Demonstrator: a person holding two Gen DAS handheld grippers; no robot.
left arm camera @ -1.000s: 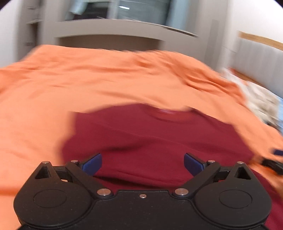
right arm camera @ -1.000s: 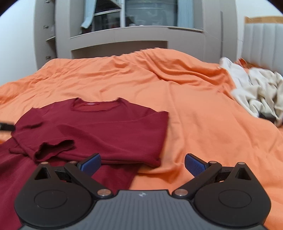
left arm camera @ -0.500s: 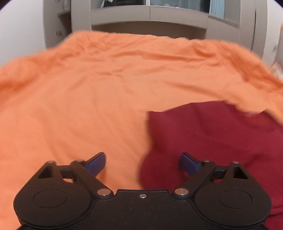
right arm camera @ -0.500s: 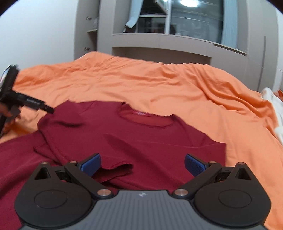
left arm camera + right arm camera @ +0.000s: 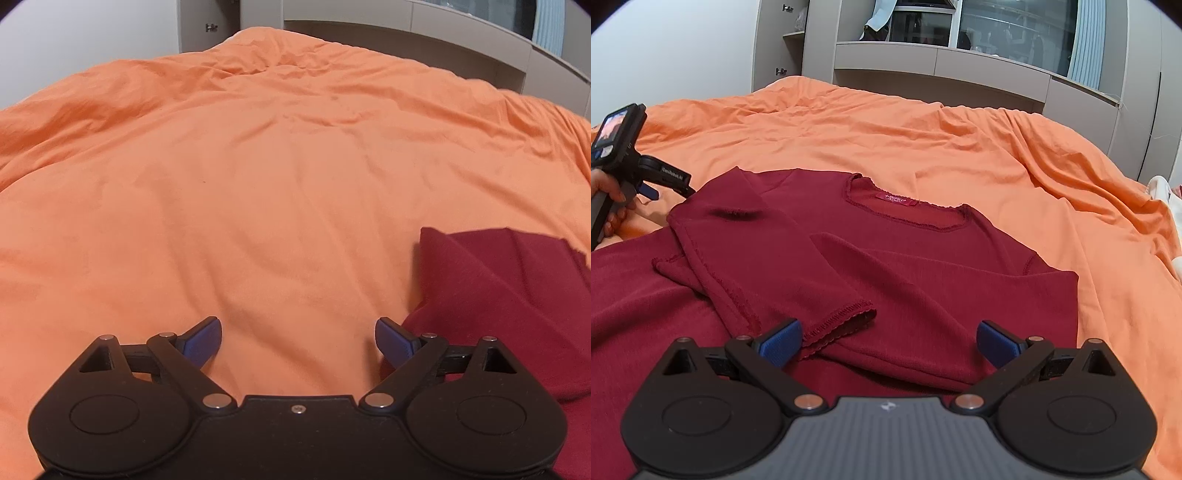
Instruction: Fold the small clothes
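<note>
Shirt [image 5: 886,254] collar, folded sleeve only in right view; left shows edge. Both jaws apart, empty.

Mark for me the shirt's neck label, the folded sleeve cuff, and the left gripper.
neck label [image 5: 897,199], right wrist view, middle of the red tag inside the collar.
sleeve cuff [image 5: 837,320], right wrist view, scalloped hem of the folded-in sleeve.
left gripper [image 5: 670,188], right wrist view, between its fingertips, beside the shirt's shoulder.
</note>
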